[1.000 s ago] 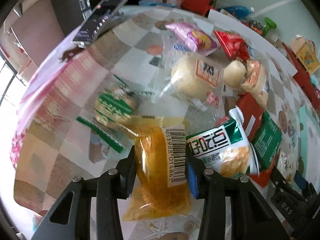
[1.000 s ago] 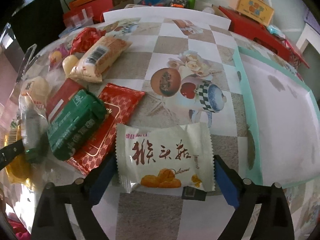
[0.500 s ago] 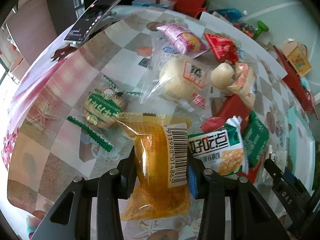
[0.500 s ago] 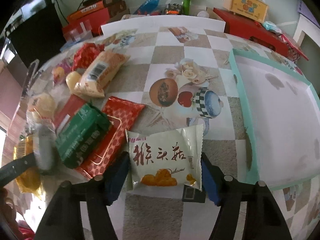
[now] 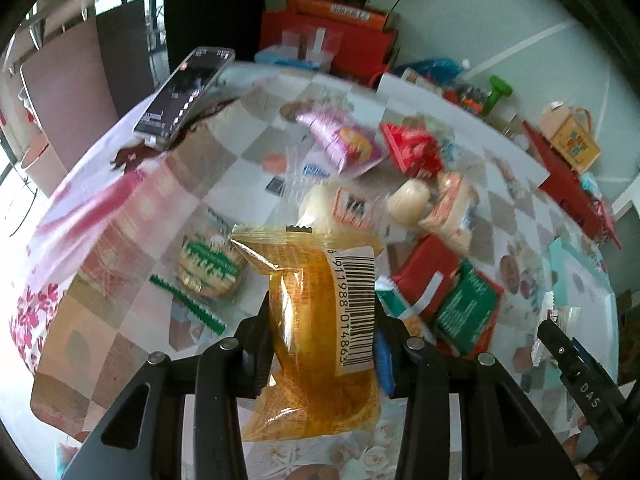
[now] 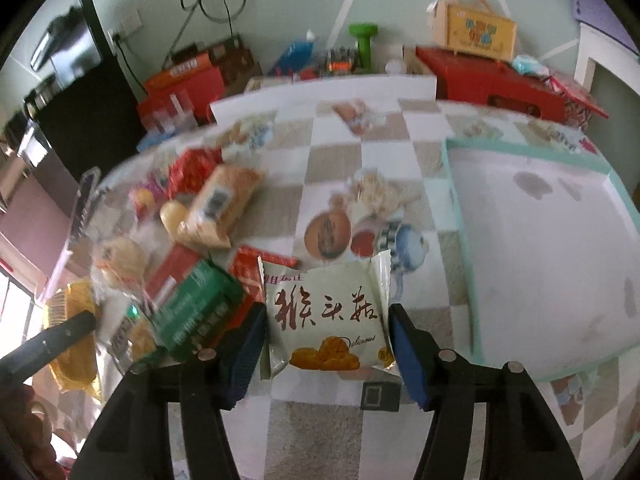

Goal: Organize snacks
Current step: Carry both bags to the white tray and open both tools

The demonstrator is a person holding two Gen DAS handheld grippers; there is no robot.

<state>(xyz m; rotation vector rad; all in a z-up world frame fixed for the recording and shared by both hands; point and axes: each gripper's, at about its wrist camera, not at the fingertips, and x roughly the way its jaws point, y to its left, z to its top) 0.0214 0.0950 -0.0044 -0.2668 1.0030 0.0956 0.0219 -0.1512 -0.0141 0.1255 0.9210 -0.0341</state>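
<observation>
Grippers, as we read them: left gripper [image 5: 322, 328] clenched on a yellow crinkled plastic snack packet [image 5: 320, 320], right gripper [image 6: 326, 334] closing around a cream-white foil snack packet [image 6: 328, 316], pads pressing its sides.

Both packets have risen off the table: the right gripper [image 6: 326, 346] is closing on the white snack packet [image 6: 326, 320].

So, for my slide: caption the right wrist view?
Right tool closing on a white snack packet above the checkered tablecloth.
</observation>
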